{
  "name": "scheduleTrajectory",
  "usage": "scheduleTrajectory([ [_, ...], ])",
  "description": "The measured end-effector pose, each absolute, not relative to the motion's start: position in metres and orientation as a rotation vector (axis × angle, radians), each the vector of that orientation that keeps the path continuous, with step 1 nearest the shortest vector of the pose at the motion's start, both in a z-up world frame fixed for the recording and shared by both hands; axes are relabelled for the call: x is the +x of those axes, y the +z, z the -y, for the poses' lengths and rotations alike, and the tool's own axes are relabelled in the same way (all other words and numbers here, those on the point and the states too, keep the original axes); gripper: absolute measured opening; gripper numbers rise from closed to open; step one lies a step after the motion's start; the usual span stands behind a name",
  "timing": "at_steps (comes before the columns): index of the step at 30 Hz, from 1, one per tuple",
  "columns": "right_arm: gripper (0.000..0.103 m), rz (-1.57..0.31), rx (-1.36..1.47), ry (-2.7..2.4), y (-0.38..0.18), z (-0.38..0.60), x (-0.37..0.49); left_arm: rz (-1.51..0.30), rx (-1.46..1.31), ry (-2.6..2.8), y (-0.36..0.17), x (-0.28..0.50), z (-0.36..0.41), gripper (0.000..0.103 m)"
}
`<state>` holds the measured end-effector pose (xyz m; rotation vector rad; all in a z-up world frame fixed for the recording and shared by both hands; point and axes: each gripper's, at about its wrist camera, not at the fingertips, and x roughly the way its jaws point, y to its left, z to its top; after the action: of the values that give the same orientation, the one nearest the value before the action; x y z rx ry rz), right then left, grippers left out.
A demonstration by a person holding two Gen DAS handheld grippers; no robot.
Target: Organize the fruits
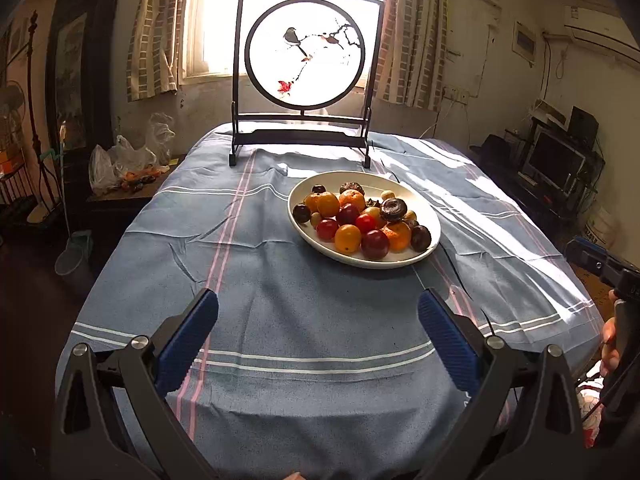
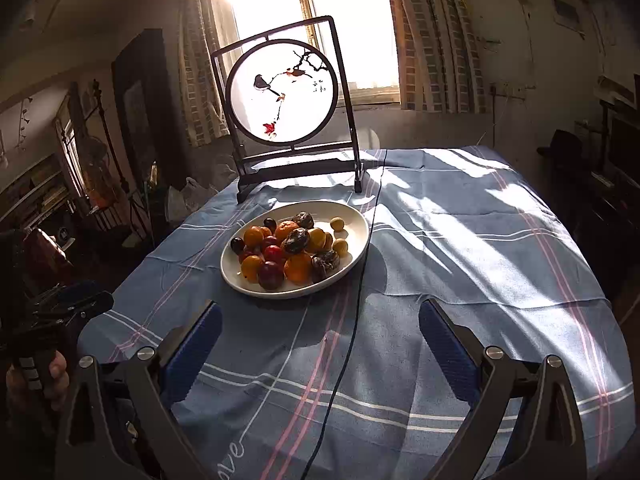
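A white oval plate [image 1: 430, 216] [image 2: 356, 220] rests on the blue striped tablecloth, piled with several fruits: oranges [image 1: 347, 238] [image 2: 298, 267], red plums [image 1: 375, 244] [image 2: 270, 275], dark wrinkled fruits [image 1: 393, 209] [image 2: 296, 240] and small yellow ones [image 2: 337, 223]. My left gripper [image 1: 318, 306] hovers over the cloth in front of the plate, open, nothing between its blue pads. My right gripper [image 2: 320, 312] also hangs short of the plate, open and empty. Each gripper shows at the edge of the other's view, held by a hand.
A dark wooden stand with a round bird painting [image 1: 305, 50] [image 2: 282, 92] stands behind the plate at the table's far edge. A thin black cable [image 2: 362, 280] runs across the cloth right of the plate. Plastic bags [image 1: 120, 164] lie on a side table at left.
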<state>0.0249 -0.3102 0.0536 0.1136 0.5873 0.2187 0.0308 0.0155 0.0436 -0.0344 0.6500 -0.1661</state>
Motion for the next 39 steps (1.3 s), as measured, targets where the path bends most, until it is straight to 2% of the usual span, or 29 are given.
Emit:
scheduleTrajectory([
  [15, 0.099, -0.535, 0.087, 0.16, 0.076, 0.33, -0.026, -0.548, 0.004, -0.079, 0.081, -0.007, -0.023, 0.098],
  [39, 0.099, -0.54, 0.094, 0.127, 0.059, 0.347, -0.059, -0.556, 0.041, -0.053, 0.077, -0.029, -0.013, 0.098],
])
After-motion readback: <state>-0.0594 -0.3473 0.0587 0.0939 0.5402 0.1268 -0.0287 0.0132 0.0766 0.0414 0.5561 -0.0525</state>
